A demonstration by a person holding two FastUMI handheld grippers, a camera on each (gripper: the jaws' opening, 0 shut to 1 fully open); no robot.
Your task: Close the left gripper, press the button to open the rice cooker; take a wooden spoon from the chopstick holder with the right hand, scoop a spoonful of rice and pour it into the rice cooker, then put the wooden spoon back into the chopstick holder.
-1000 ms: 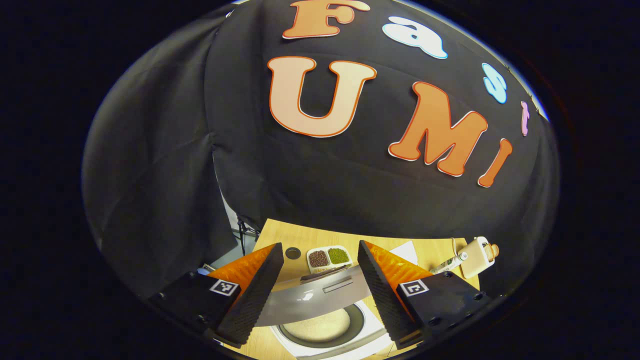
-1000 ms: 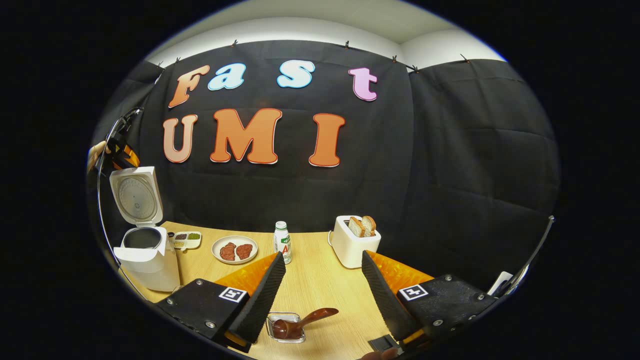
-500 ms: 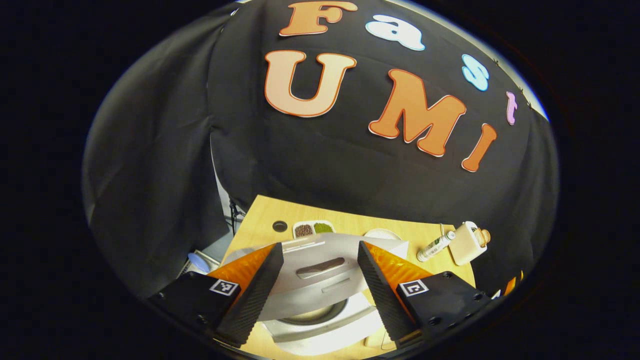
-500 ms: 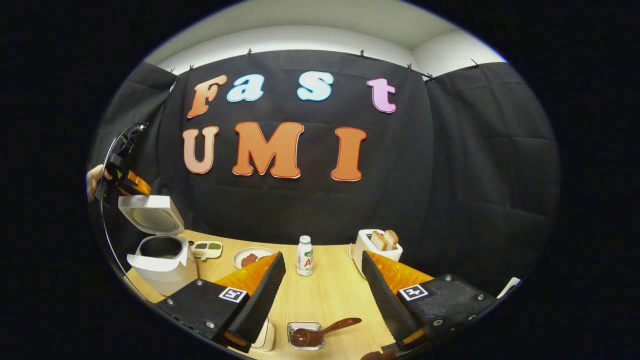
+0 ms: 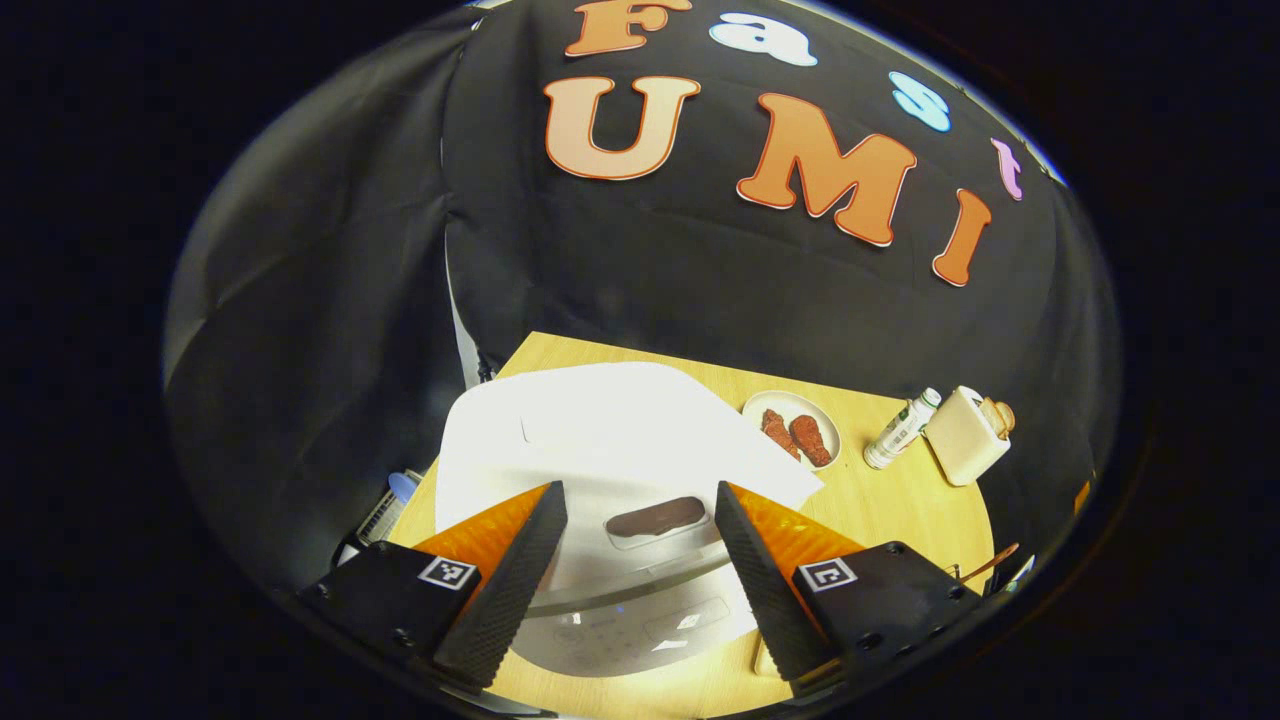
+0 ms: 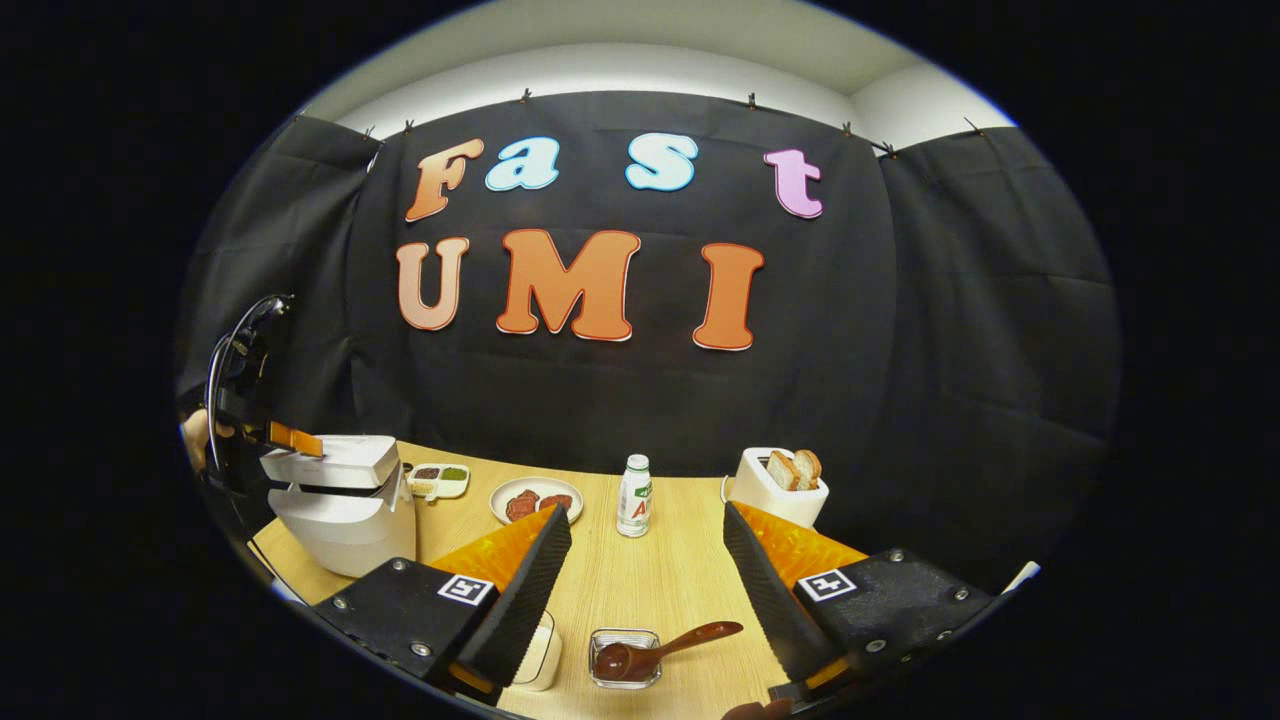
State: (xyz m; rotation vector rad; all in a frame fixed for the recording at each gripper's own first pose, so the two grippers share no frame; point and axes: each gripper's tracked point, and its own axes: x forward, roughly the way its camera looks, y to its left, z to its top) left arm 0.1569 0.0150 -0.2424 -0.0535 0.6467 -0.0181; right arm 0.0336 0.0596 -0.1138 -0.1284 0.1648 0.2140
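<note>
The white rice cooker point(image 6: 345, 500) stands at the table's left end, its lid point(image 5: 620, 430) down to a thin gap over the body. My left gripper point(image 5: 640, 492) is open and hovers over the lid, with the dark handle recess point(image 5: 657, 517) between its fingers. In the right gripper view the left gripper point(image 6: 293, 438) rests at the lid's top edge, held by a hand. The wooden spoon point(image 6: 665, 648) lies with its bowl in a small square holder point(image 6: 623, 660) at the table's front. My right gripper point(image 6: 646, 515) is open above it, holding nothing.
A plate of meat point(image 6: 537, 500), a small bottle point(image 6: 634, 482) and a toaster with bread point(image 6: 780, 485) stand along the back of the wooden table point(image 6: 650, 580). A divided dish of grains point(image 6: 440, 480) sits beside the cooker. A pale cup point(image 6: 545, 655) stands left of the square holder.
The cooker's lid has swung down from upright to almost flat, and the left gripper has come down with it. The right gripper shifted slightly; the spoon stayed in the holder.
</note>
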